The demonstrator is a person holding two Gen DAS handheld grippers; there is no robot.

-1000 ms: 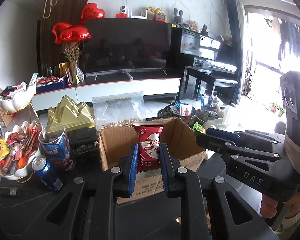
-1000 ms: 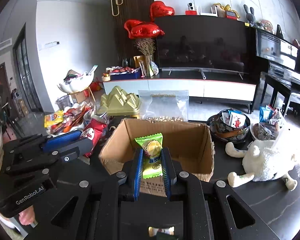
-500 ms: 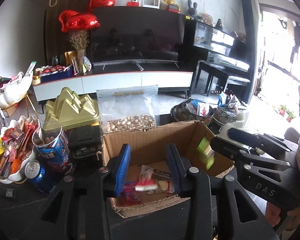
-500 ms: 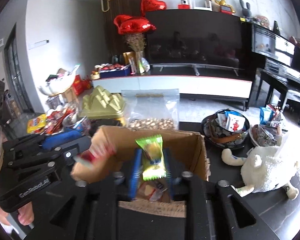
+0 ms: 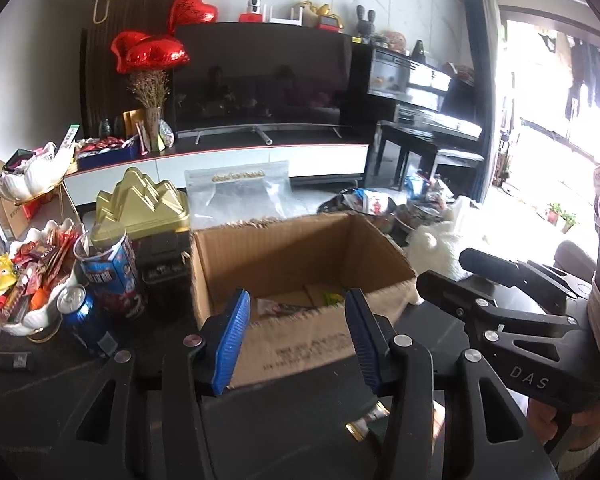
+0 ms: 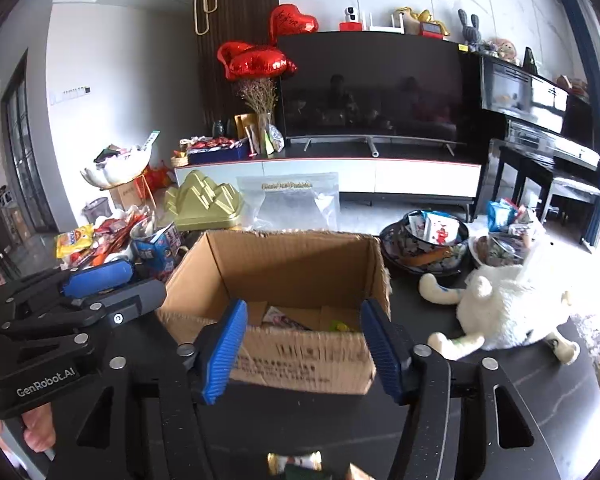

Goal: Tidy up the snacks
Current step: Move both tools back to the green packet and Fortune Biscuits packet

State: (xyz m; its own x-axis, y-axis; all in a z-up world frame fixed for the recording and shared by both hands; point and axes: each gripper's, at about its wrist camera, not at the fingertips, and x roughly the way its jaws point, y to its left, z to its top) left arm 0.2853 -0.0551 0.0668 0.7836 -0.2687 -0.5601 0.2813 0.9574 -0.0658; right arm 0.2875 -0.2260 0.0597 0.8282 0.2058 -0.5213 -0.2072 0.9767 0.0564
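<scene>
A brown box (image 5: 300, 264) sits open on the dark desk (image 6: 520, 392), and both tongs point at its near wall. The left tongs (image 5: 298, 340) have just been opening. Their blue pads (image 5: 232, 340) stand apart and nothing is between them. The right tongs (image 6: 304, 350) have just been opening too, and they are empty as well.

Inside the box, on the bottom, lie a few snacks (image 6: 288, 318). One is a red and white packet (image 5: 276, 306) and next to it is a green packet (image 5: 334, 299). They are partly hidden by the near wall of the box.

In the left view, the right tongs show at the right side, just beside the box. A hand (image 5: 588, 420) holds them from below. In the right view, the left tongs show at the left side, close to the box corner.

To the left of the box stand a blue can (image 5: 82, 318), a blue tub (image 5: 110, 272) and a white bowl (image 5: 24, 316) full of more snacks. A gold tin (image 5: 144, 208) shaped like hills sits behind them. A clear bag (image 6: 292, 204) stands just behind the box. To the right of the box lies a white fluffy toy (image 6: 508, 312), and near it are two dark bowls (image 6: 424, 248) with packets in them.
</scene>
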